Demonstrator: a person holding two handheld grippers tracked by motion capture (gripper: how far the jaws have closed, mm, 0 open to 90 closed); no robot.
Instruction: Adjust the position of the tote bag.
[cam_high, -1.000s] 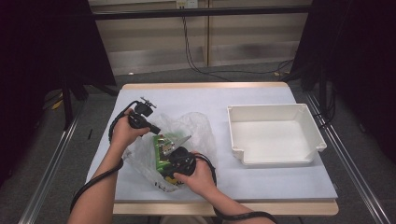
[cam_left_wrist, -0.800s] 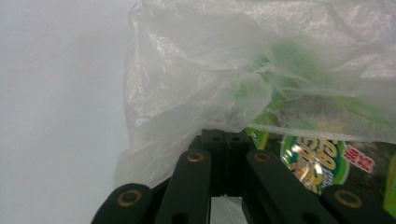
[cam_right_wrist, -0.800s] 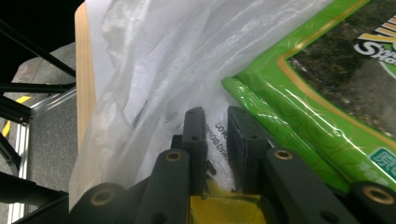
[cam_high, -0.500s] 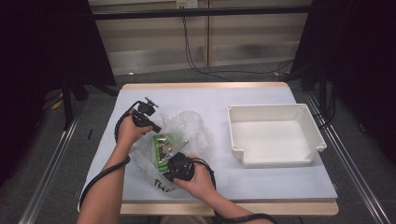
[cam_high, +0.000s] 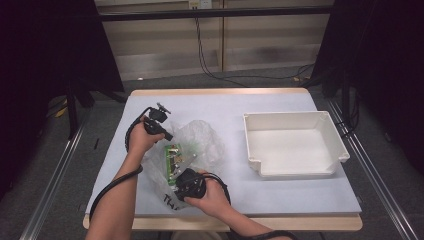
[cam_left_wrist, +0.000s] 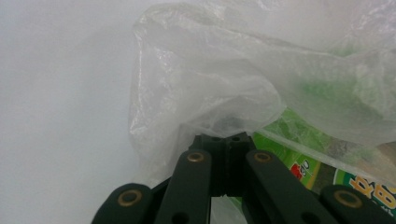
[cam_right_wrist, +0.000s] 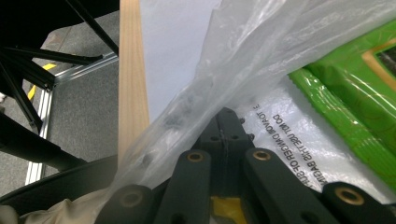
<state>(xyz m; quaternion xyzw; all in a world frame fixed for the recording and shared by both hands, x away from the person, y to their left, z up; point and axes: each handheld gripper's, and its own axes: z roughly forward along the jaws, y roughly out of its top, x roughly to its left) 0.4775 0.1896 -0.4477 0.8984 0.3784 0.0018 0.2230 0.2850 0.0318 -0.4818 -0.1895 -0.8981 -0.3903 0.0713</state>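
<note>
A clear plastic bag (cam_high: 202, 142) lies crumpled on the left half of the white table (cam_high: 225, 105), with green snack packets (cam_high: 174, 156) inside it. My left gripper (cam_high: 169, 136) is at the bag's far-left edge. In the left gripper view its jaws are together, with a fold of the bag's film (cam_left_wrist: 210, 107) caught at the tips (cam_left_wrist: 226, 140). My right gripper (cam_high: 181, 175) is at the bag's near side. In the right gripper view its jaws (cam_right_wrist: 224, 122) are closed, with the film (cam_right_wrist: 187, 116) bunched over them. Printed lettering (cam_right_wrist: 285, 140) and a green packet (cam_right_wrist: 355, 93) lie just beyond.
An empty white tray (cam_high: 292, 116) stands on the right half of the table. The table's wooden front edge (cam_right_wrist: 133, 93) is close to my right gripper. Dark frame legs and grey floor lie beyond it. A black cable (cam_high: 132, 131) loops from the left gripper.
The right gripper's hand has slid a little toward the table's front edge, against the bag. The left gripper has sunk slightly at the bag's far-left edge.
</note>
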